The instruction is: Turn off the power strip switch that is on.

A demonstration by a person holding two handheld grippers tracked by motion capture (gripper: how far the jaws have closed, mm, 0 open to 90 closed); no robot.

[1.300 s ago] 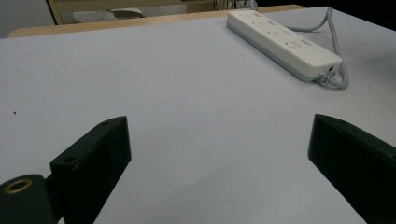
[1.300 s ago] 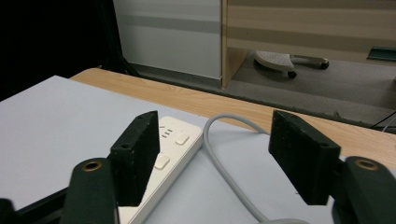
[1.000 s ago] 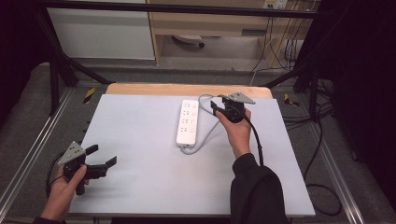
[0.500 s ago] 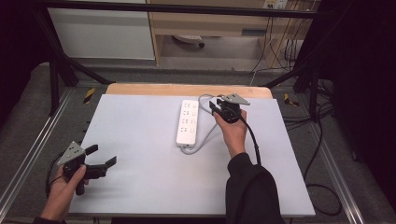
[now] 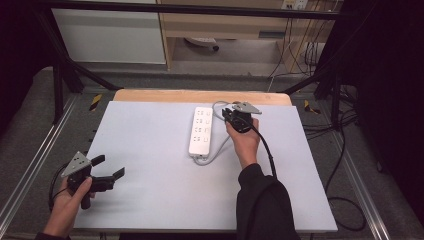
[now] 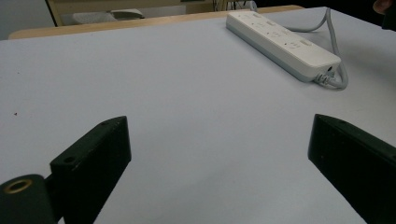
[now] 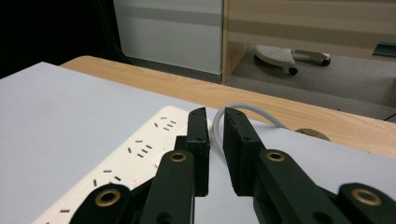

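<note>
While my left gripper (image 5: 106, 172) rests low at the near left corner of the worktop (image 5: 150, 200), its jaws stand wide apart with nothing but bare surface between them. Well off to its right and farther out lies the white power strip (image 5: 202, 130), its grey cable (image 5: 218, 151) looping out of the near end (socket faces up). My right gripper (image 5: 229, 114) sits just to the right of the strip's far end; its jaws have just been closing and now stand nearly together, a narrow gap left. Whether they pinch the cable behind them, I cannot tell.
</note>
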